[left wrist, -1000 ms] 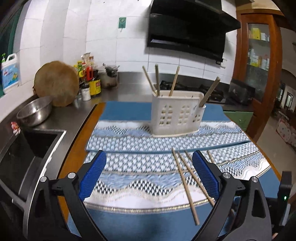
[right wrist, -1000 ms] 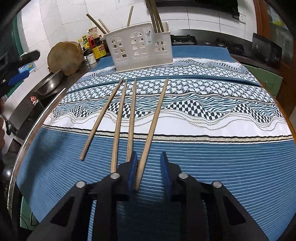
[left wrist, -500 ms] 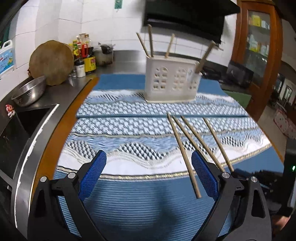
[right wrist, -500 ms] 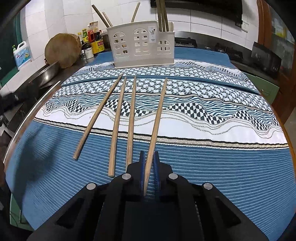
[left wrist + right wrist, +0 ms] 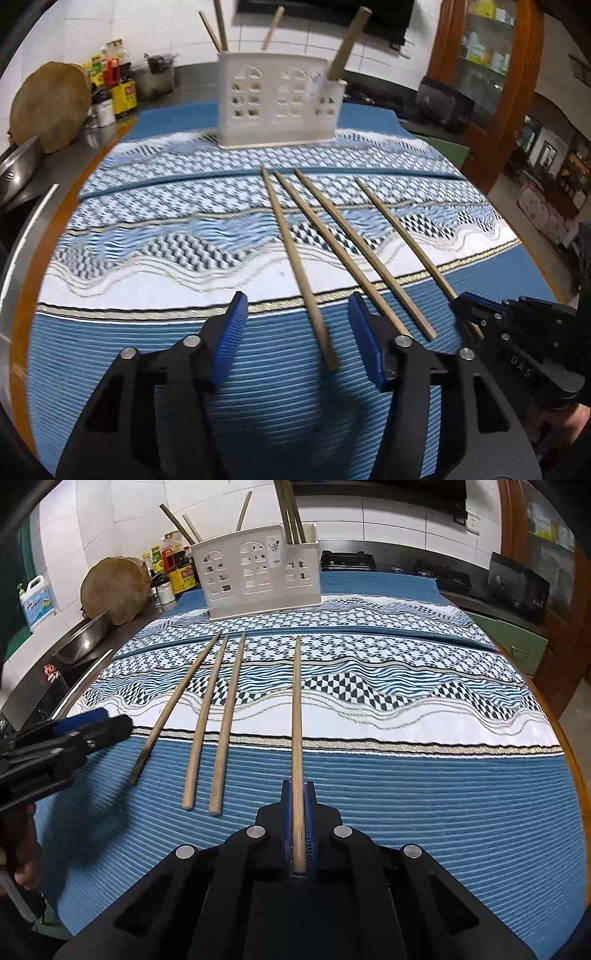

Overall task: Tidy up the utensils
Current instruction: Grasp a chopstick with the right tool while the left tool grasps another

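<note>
Four wooden chopsticks lie side by side on a blue and white patterned cloth (image 5: 147, 258). My left gripper (image 5: 297, 299) hangs low over the near end of the leftmost chopstick (image 5: 291, 251). Its jaws are closing, with that end between the blue pads but untouched. My right gripper (image 5: 298, 794) is shut on the near end of the rightmost chopstick (image 5: 296, 709), which lies flat on the cloth. A white slotted utensil holder (image 5: 280, 99) stands at the far side with several chopsticks upright in it. The left gripper (image 5: 107, 722) also shows at the left edge of the right wrist view.
Two more chopsticks (image 5: 210, 716) lie between the two grippers. A steel bowl (image 5: 81, 638), a round wooden board (image 5: 114, 589) and bottles (image 5: 170, 568) stand at the far left by a sink. A stove (image 5: 347, 559) and a wooden cabinet (image 5: 480, 66) lie behind.
The left gripper has come down and forward over the chopsticks, and its jaws have narrowed around the leftmost one. The right gripper's jaws have closed onto the rightmost chopstick.
</note>
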`<control>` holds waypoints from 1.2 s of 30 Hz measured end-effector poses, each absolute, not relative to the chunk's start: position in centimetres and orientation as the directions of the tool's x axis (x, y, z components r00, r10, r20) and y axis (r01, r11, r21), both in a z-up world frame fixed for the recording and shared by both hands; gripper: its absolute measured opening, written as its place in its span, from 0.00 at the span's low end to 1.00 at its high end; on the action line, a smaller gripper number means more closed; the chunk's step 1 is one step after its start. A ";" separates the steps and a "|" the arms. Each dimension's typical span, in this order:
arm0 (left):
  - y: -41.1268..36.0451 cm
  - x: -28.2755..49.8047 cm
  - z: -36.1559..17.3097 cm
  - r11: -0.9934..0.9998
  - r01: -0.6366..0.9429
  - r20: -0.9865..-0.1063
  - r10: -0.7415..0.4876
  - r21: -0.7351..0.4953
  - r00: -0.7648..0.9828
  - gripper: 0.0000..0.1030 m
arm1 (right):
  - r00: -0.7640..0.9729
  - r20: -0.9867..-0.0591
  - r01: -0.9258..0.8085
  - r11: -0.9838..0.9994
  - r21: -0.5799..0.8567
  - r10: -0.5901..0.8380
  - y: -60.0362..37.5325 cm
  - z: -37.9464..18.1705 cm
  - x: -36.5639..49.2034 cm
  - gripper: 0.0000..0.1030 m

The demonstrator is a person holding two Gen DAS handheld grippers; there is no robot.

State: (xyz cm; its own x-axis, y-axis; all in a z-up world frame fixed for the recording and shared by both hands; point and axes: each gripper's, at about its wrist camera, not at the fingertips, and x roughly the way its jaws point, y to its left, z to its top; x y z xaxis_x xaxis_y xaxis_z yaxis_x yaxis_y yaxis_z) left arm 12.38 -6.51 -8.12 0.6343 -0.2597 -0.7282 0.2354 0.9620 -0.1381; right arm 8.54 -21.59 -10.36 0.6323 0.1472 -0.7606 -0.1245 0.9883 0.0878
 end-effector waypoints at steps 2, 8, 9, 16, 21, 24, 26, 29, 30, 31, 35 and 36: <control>-6.9 12.6 -8.5 0.959 0.243 -0.735 -0.271 -0.149 0.621 0.47 | 0.636 -0.758 -0.126 0.988 0.087 0.148 -21.7 -10.4 8.4 0.06; -7.8 13.2 -9.3 0.954 0.256 -0.754 -0.281 -0.154 0.594 0.30 | 0.644 -0.748 -0.125 0.986 0.107 0.162 -22.1 -10.5 8.3 0.07; -7.8 13.3 -9.3 0.954 0.257 -0.756 -0.281 -0.153 0.592 0.28 | 0.644 -0.747 -0.125 0.986 0.111 0.166 -22.1 -10.5 8.3 0.07; -8.2 13.8 -9.8 0.962 0.242 -0.769 -0.252 -0.130 0.587 0.25 | 0.642 -0.743 -0.125 0.982 0.141 0.188 -22.4 -10.5 8.4 0.07; -8.7 13.7 -9.9 0.970 0.238 -0.775 -0.195 -0.060 0.601 0.15 | 0.641 -0.744 -0.128 0.982 0.138 0.188 -22.4 -10.6 8.4 0.07; -8.9 13.8 -9.8 0.972 0.232 -0.777 -0.163 -0.023 0.609 0.11 | 0.642 -0.745 -0.130 0.983 0.127 0.181 -22.2 -10.5 8.4 0.07; -8.9 13.9 -9.7 0.973 0.229 -0.778 -0.159 -0.019 0.609 0.10 | 0.642 -0.746 -0.131 0.984 0.119 0.175 -22.1 -10.5 8.3 0.08; -8.5 14.1 -9.7 0.974 0.221 -0.780 -0.171 -0.043 0.602 0.08 | 0.643 -0.748 -0.134 0.985 0.105 0.167 -22.0 -10.6 8.4 0.08; -8.4 14.1 -9.7 0.974 0.219 -0.780 -0.174 -0.049 0.601 0.08 | 0.643 -0.748 -0.134 0.986 0.102 0.165 -21.9 -10.6 8.4 0.08; -8.2 14.1 -9.7 0.975 0.216 -0.780 -0.182 -0.061 0.599 0.08 | 0.643 -0.748 -0.134 0.986 0.101 0.164 -21.9 -10.6 8.4 0.08; -8.4 14.0 -9.8 0.972 0.229 -0.780 -0.182 -0.050 0.599 0.09 | 0.644 -0.749 -0.133 0.987 0.091 0.156 -21.8 -10.6 8.4 0.07; -8.5 14.0 -9.8 0.971 0.233 -0.781 -0.179 -0.044 0.599 0.09 | 0.644 -0.750 -0.133 0.987 0.088 0.154 -21.8 -10.6 8.4 0.07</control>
